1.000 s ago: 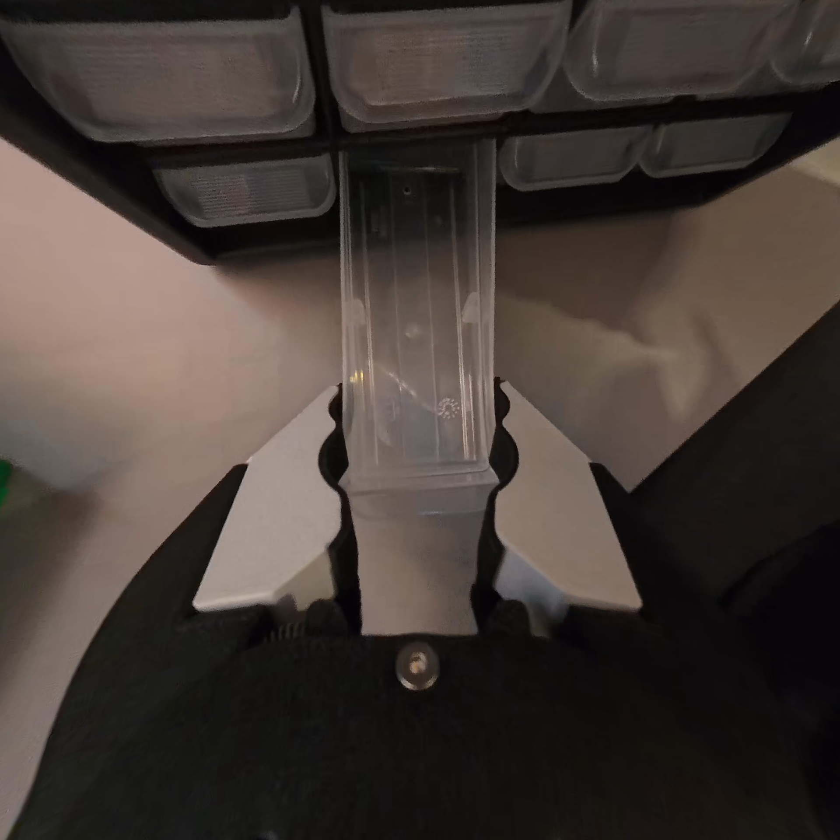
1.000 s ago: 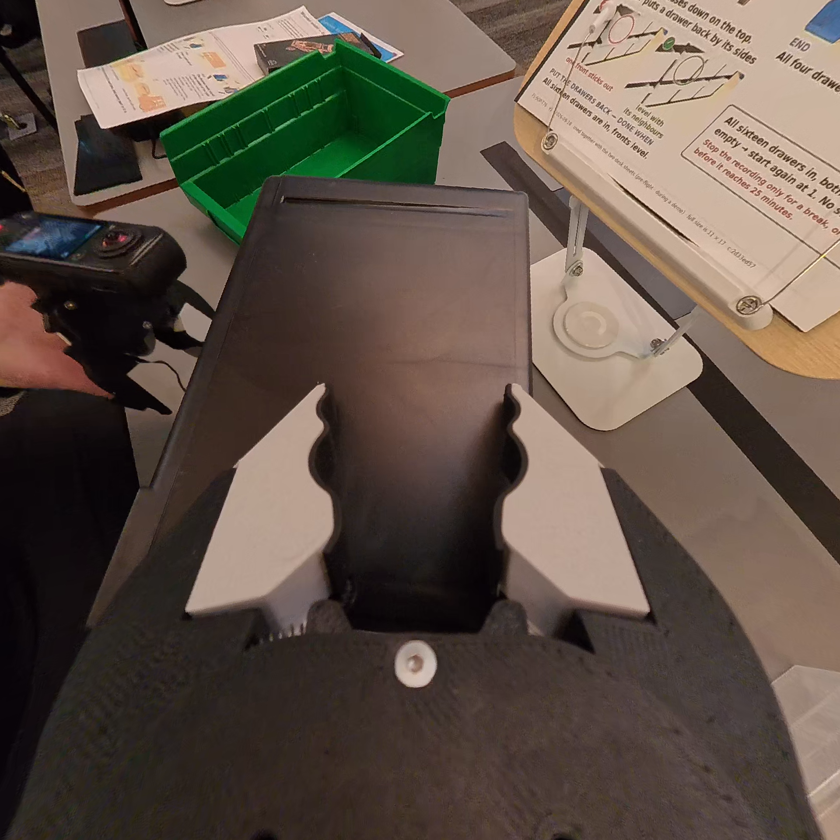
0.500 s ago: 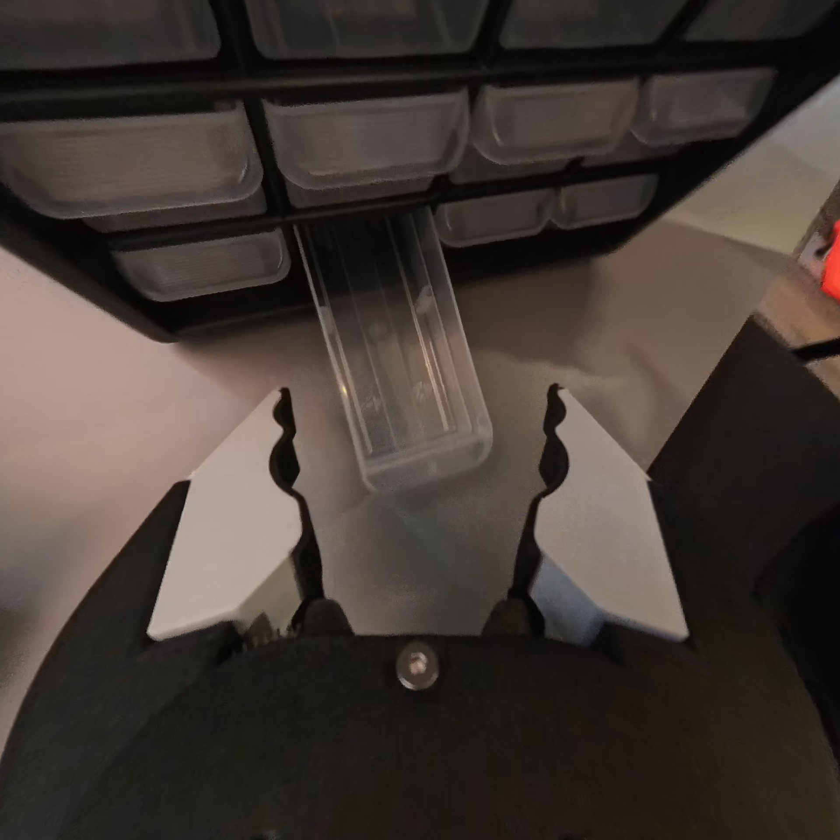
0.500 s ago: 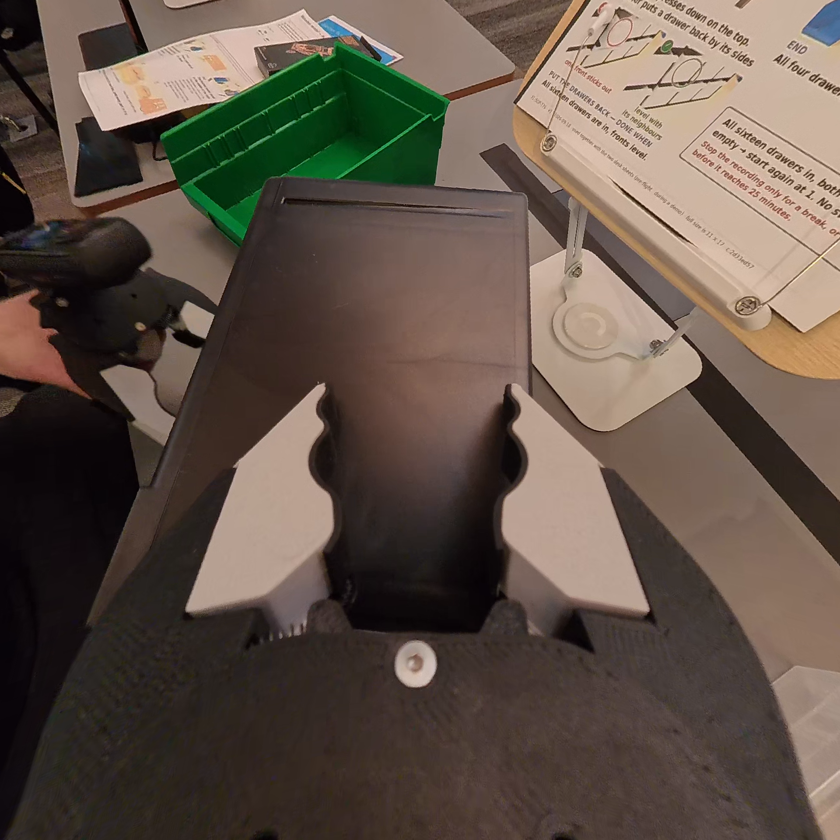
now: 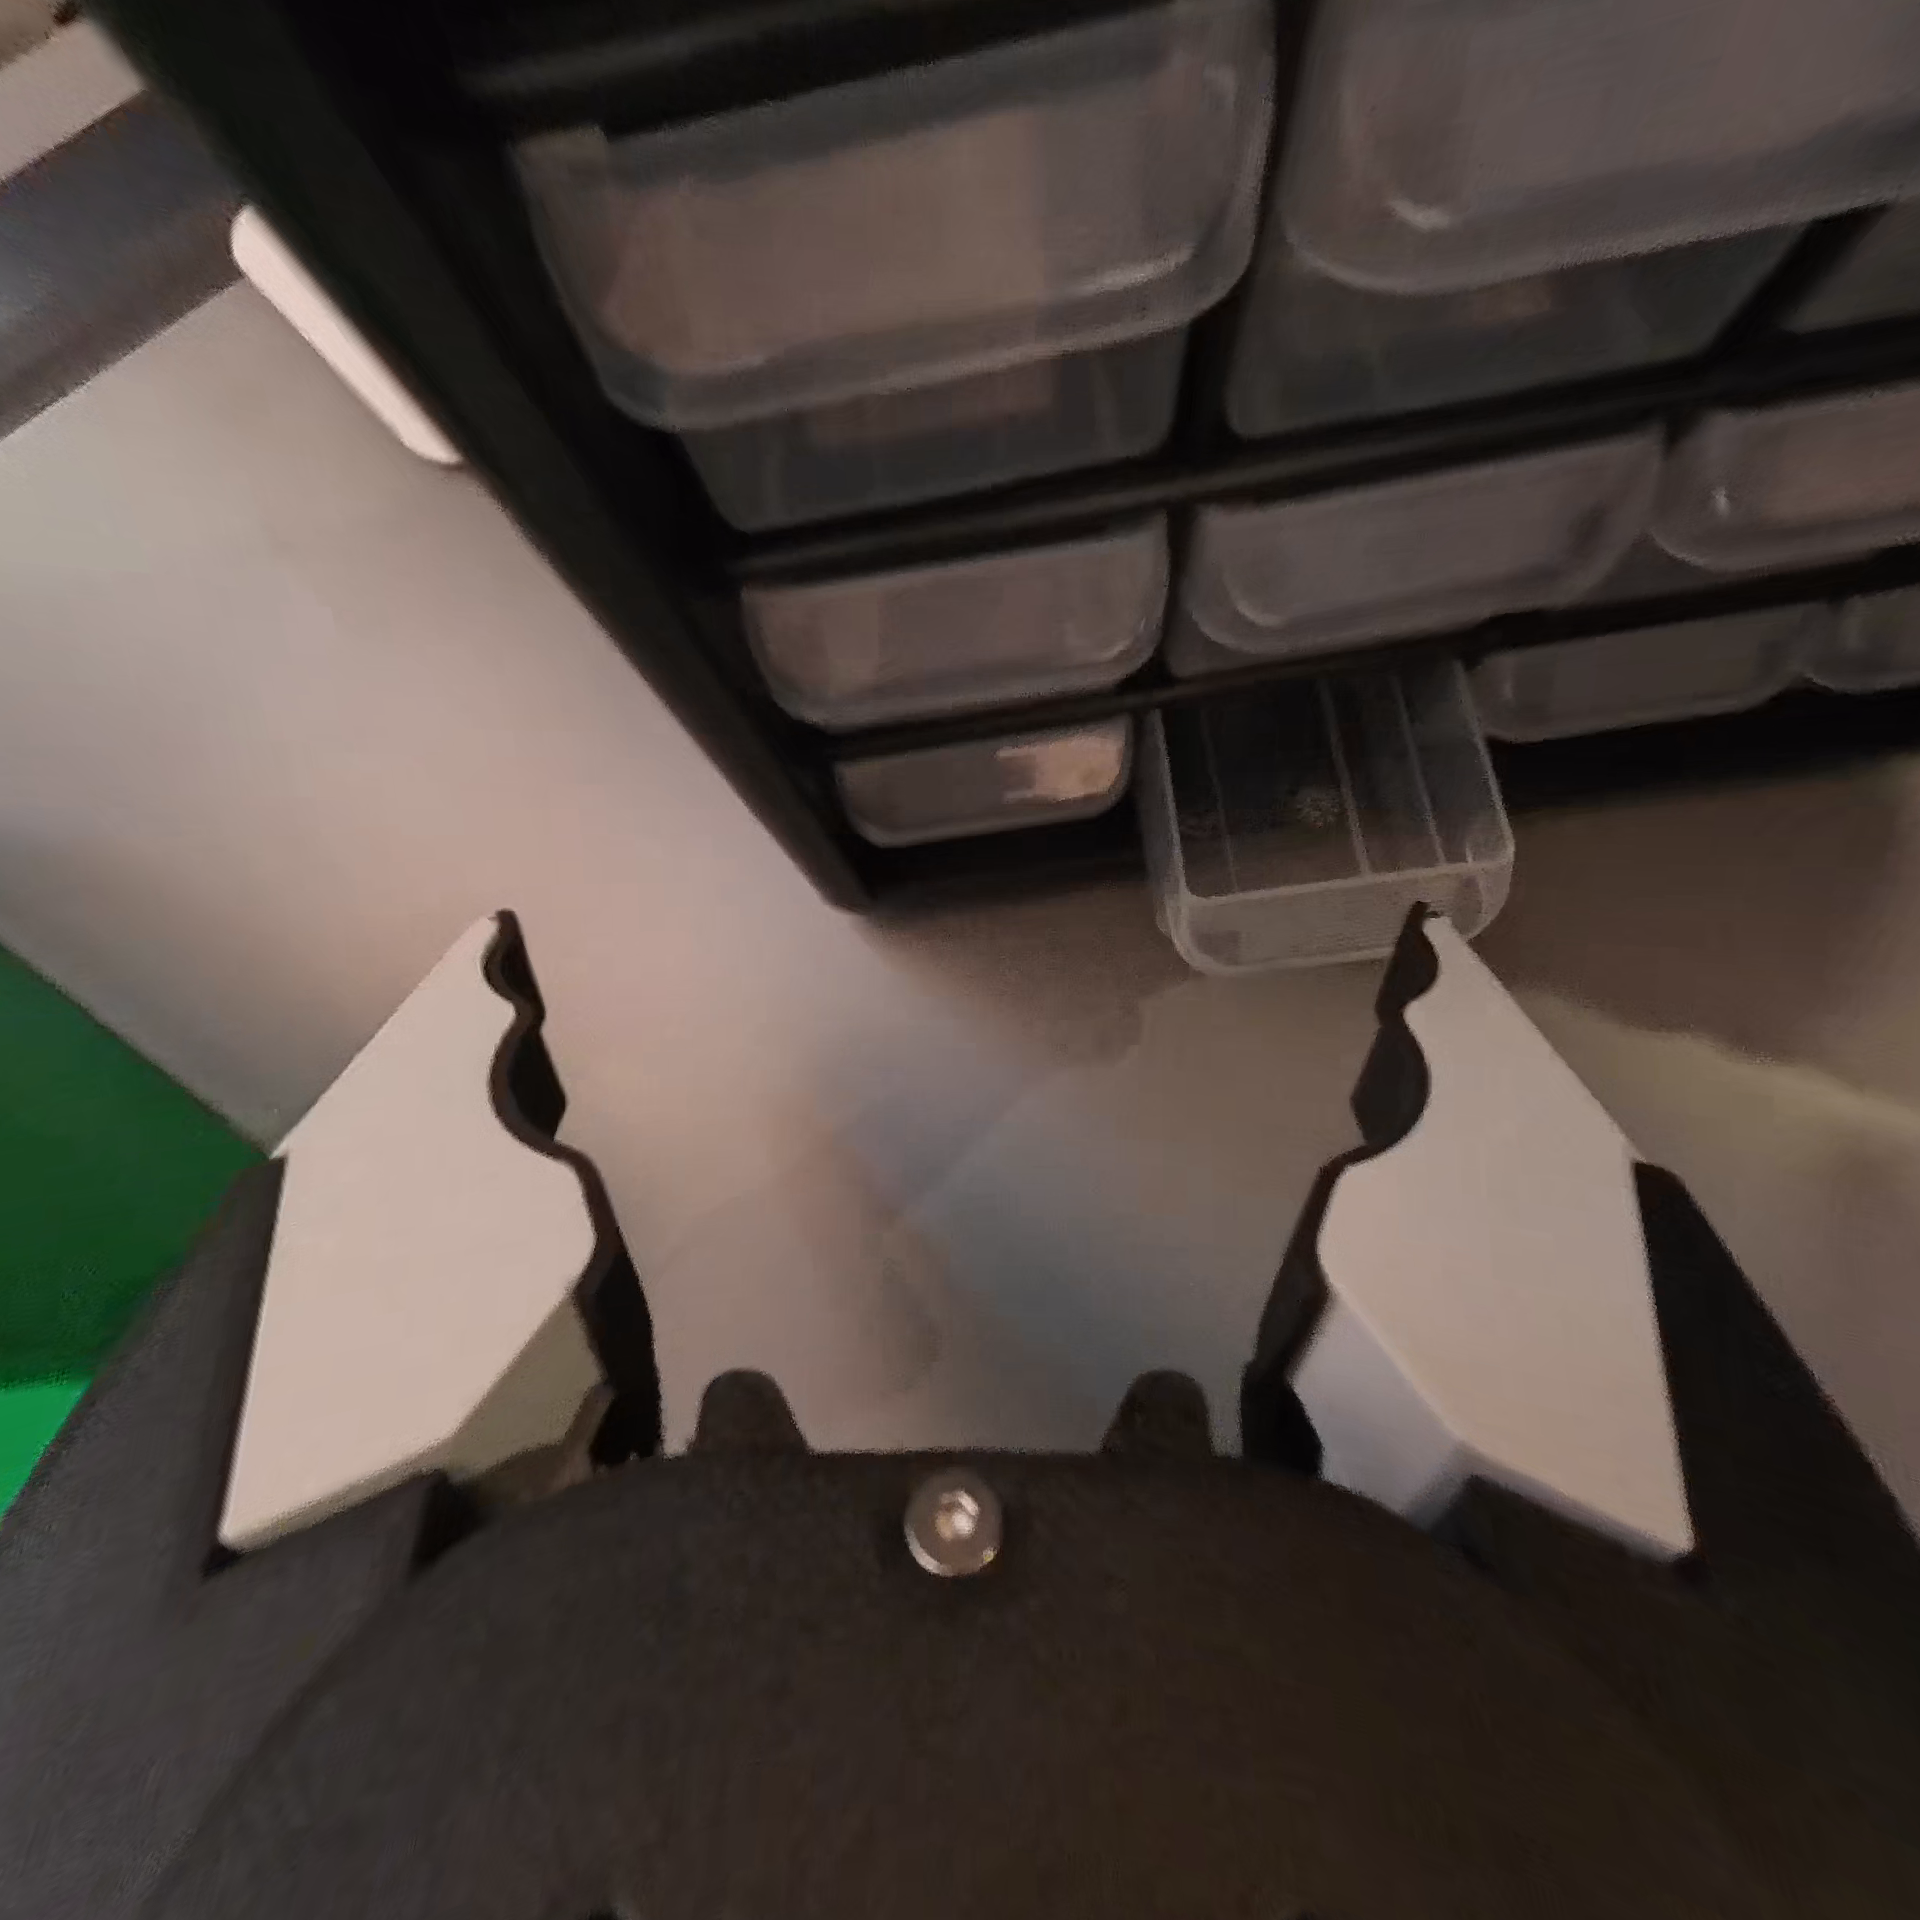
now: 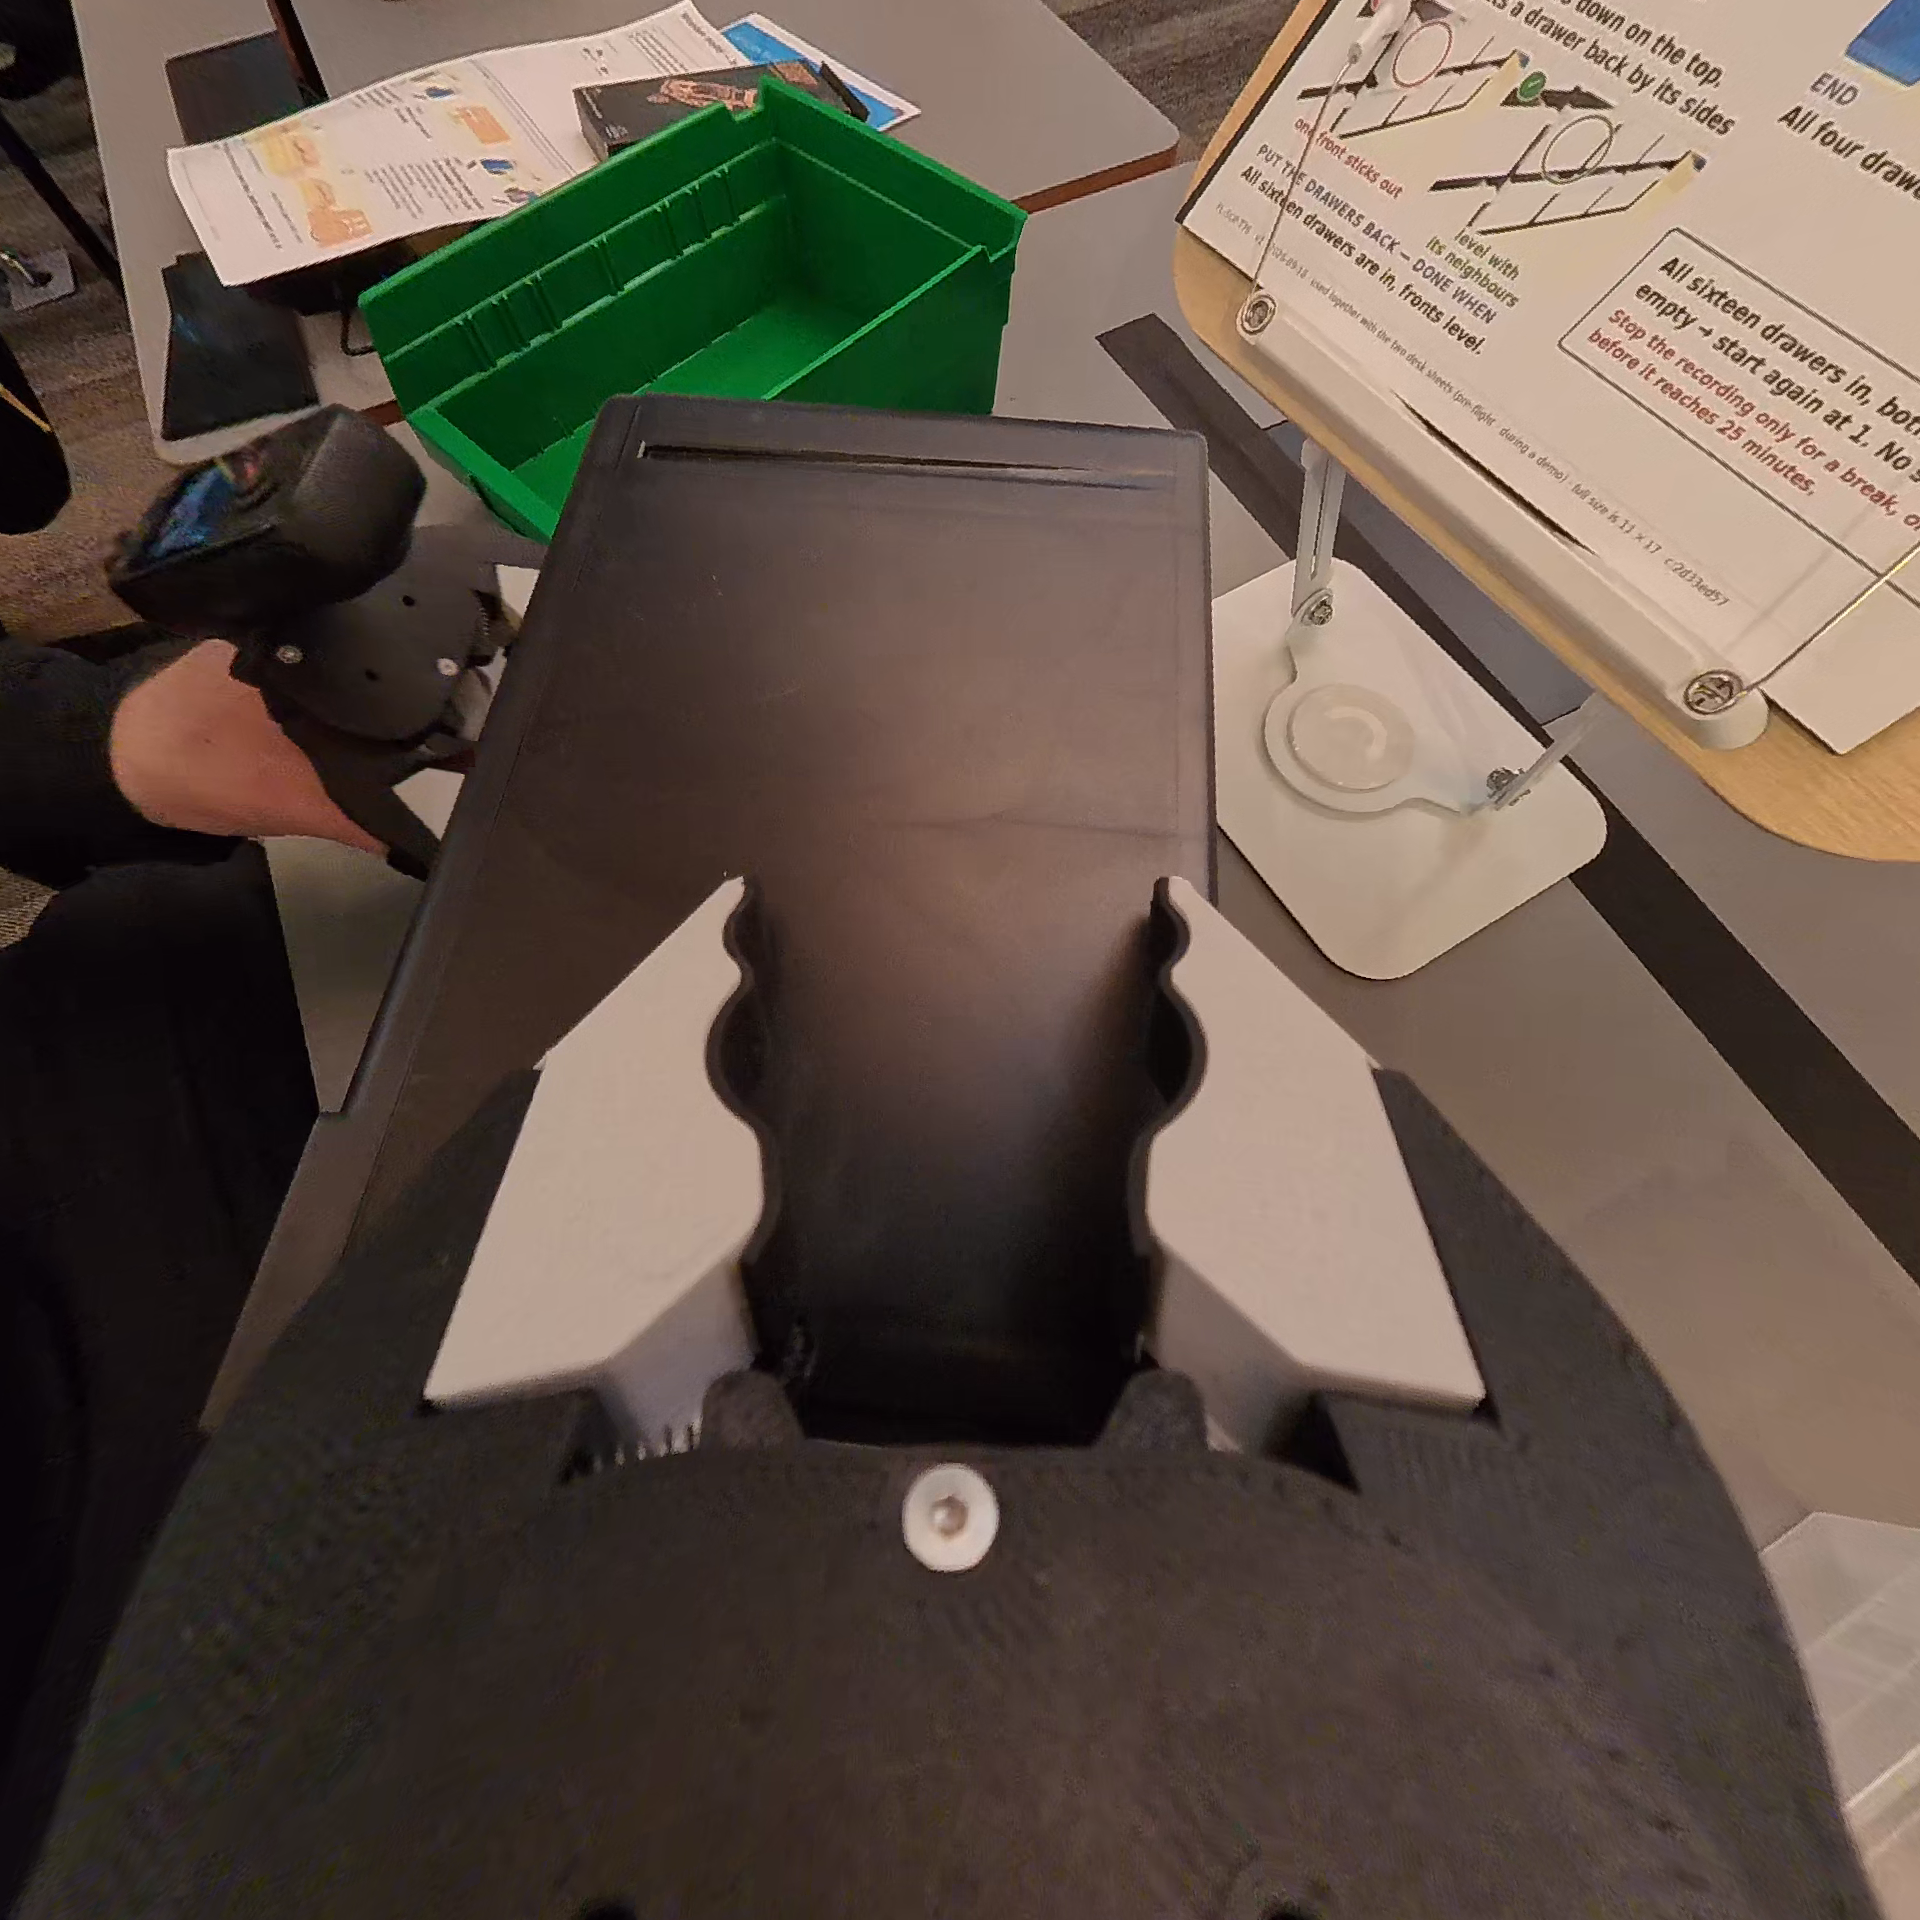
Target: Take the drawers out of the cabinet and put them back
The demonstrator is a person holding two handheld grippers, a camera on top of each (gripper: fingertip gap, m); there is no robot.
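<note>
Your left gripper (image 5: 961,925) is released, its two white fingers spread wide and holding nothing above the pale grey table (image 5: 364,727). Just ahead, a black plastic cabinet (image 5: 665,582) of clear plastic drawers stands on that table. One clear drawer (image 5: 1330,831) in the bottom row sticks partway out of its slot, near your right-hand fingertip; whether they touch is unclear. The neighbouring drawers sit flush.

Your right gripper (image 6: 951,899) hangs over the cabinet's flat black top (image 6: 883,665), fingers parted and gripping nothing. A green plastic bin (image 6: 727,270) sits beyond the cabinet, and a white-footed stand (image 6: 1392,790) carrying a printed instruction sheet stands to its right.
</note>
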